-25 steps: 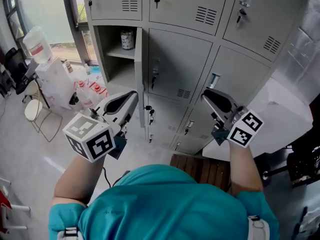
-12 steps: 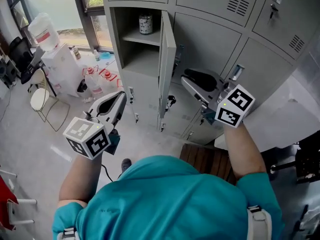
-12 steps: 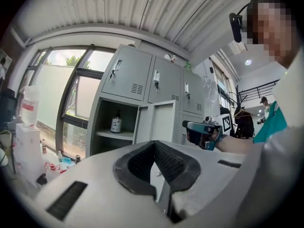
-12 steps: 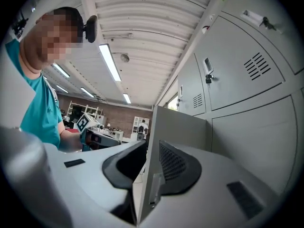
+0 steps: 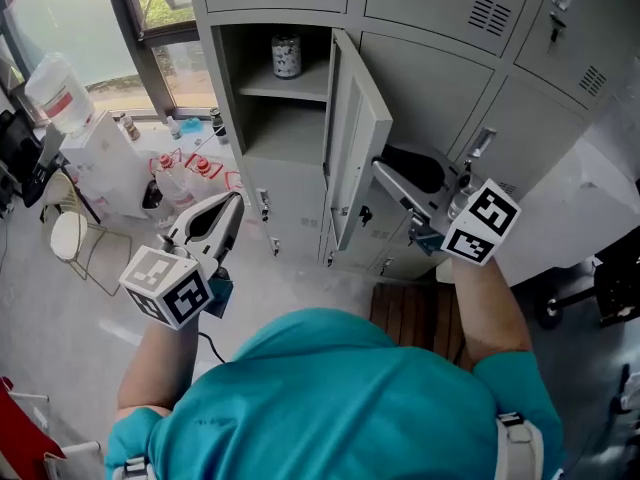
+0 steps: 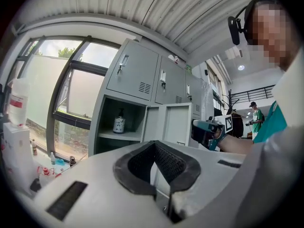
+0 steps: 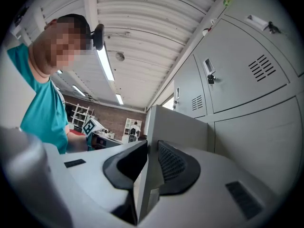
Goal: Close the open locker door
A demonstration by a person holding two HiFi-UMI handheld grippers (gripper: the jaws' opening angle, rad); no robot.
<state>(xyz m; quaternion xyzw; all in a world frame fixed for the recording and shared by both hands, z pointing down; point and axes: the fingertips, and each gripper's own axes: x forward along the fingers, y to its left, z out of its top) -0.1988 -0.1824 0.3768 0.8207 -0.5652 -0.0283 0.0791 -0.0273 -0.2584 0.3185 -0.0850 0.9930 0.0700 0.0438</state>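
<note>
The right gripper (image 5: 380, 168) has come in from the right onto the locker door (image 5: 358, 133), which now shows more of its inner face. The jaws have just been closing and clamp the door's free edge, pads on both faces. The door stands half open at the right edge of the locker's (image 5: 295, 198) open compartment. The left gripper (image 5: 232, 204) hangs apart at lower left, tips together, empty.

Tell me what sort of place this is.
Likely a locker corner of a workshop or office: grey metal lockers, one open door showing a jar on its shelf, a water dispenser by the window.
</note>
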